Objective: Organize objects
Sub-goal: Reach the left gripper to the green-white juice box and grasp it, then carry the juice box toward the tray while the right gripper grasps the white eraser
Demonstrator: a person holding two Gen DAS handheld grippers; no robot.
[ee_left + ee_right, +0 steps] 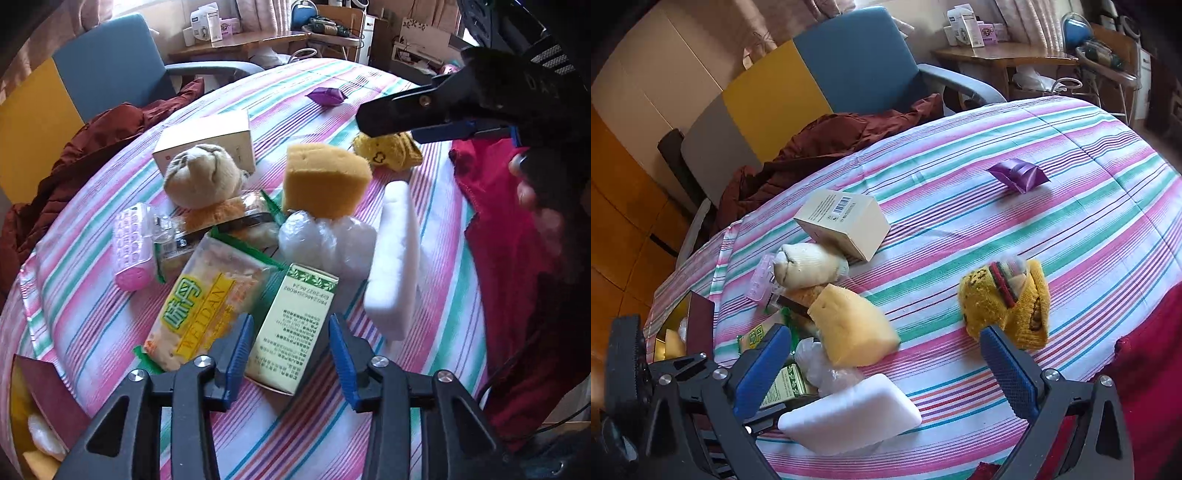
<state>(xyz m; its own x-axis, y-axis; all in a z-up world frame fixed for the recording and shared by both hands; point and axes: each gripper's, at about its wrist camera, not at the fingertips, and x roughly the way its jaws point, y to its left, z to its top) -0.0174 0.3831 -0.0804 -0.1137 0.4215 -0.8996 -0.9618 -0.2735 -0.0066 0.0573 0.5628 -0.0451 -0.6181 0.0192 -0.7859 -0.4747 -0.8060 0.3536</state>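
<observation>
A pile of objects lies on the striped tablecloth [110, 325]. My left gripper [291, 350] is open, its jaws on either side of a green-and-cream carton [291, 328] without closing on it. Beside the carton lie a yellow snack packet [207, 306], a white foam block [395, 254], a yellow sponge [325, 177], a beige plush bun [203, 175] and a pink ridged container [135, 247]. My right gripper [886, 363] is open and empty above the white foam block [849, 421], with the sponge [853, 325] ahead of it and a yellow knitted toy [1008, 302] to its right. It also shows in the left wrist view [424, 118].
A cream box [846, 225] and a purple packet [1019, 175] lie farther back on the cloth. A dark red garment [820, 147] lies on a blue and yellow chair [812, 81]. A red cloth [517, 258] hangs at the right. A box with a maroon flap [690, 328] is at the table's left edge.
</observation>
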